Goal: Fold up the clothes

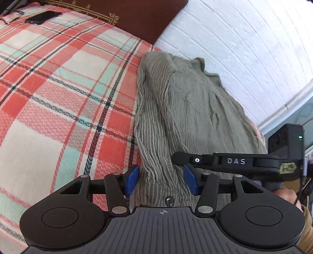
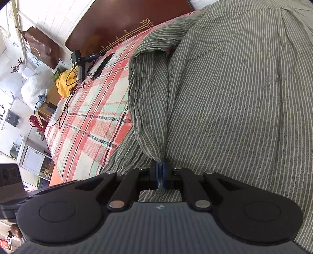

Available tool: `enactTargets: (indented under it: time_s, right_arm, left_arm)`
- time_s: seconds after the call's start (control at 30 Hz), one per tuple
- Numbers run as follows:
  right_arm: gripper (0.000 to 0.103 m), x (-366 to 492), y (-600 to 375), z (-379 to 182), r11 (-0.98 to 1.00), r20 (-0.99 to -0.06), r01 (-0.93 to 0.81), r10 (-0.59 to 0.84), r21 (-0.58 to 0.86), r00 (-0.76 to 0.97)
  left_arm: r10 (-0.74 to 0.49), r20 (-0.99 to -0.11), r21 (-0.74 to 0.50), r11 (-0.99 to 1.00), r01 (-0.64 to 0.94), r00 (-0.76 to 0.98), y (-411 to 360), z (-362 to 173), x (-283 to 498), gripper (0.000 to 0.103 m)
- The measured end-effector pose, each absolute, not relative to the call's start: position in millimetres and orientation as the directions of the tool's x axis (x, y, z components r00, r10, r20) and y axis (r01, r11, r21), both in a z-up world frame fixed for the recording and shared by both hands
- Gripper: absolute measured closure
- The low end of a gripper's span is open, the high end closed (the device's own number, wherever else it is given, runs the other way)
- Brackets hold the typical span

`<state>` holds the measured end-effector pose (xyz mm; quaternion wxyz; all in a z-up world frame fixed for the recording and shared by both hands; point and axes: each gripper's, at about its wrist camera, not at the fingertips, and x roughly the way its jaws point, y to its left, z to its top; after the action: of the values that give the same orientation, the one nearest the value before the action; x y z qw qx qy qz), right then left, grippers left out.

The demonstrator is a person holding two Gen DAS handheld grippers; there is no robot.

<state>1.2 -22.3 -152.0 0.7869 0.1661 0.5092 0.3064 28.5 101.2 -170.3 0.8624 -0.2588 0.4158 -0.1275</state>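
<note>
A grey-green striped shirt (image 1: 187, 101) lies on the plaid bed along the wall side. Its long sleeve (image 1: 152, 140) runs toward me and ends in a cuff with a button (image 1: 169, 201). My left gripper (image 1: 161, 181) is open and straddles that cuff, its blue pads (image 1: 133, 180) standing on either side of the cloth. My right gripper (image 1: 177, 159) reaches in from the right, just beyond the left one. In the right wrist view the right gripper (image 2: 159, 174) is shut on a pinched fold of the shirt (image 2: 234, 97), beside the bunched sleeve (image 2: 148, 93).
A plaid blanket (image 1: 58, 88) covers the bed. A dark headboard (image 1: 140, 15) stands at its far end and a white brick wall (image 1: 244, 48) beside the shirt. A phone (image 1: 44, 17), a spare gripper (image 2: 84, 58) and cables (image 2: 66, 101) lie near the headboard.
</note>
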Motion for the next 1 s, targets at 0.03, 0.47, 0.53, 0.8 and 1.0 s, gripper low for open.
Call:
enactTargets:
  time_s: [0.03, 0.47, 0.53, 0.8, 1.0]
  right_arm:
    - [0.097, 1, -23, -152, 0.757, -0.700, -0.313, 0.652, 0.574, 0.292]
    - [0.097, 13, 25, -120, 0.625, -0.611, -0.378, 0.772, 0.683, 0.174]
    - [0.097, 13, 42, -126, 0.624, -0.624, -0.383, 0.769, 0.682, 0.141]
    - [0.070, 6, 72, -149, 0.654, -0.688, -0.410, 0.721, 0.636, 0.083]
    - [0.065, -6, 31, -128, 0.709, -0.716, -0.499, 0.661, 0.499, 0.223]
  left_arm:
    - [-0.440, -0.657, -0.555, 0.832, 0.004, 0.612, 101, -173, 33, 0.054]
    - [-0.302, -0.624, -0.445, 0.895, -0.011, 0.721, 169, -110, 31, 0.097]
    - [-0.250, -0.632, -0.411, 0.911, -0.044, 0.734, 186, -101, 32, 0.096]
    - [0.037, -0.759, -0.183, 0.946, -0.267, 0.650, 231, -141, 35, 0.072]
    - [-0.016, -0.766, -0.273, 0.913, -0.303, 0.643, 254, -159, 7, 0.046]
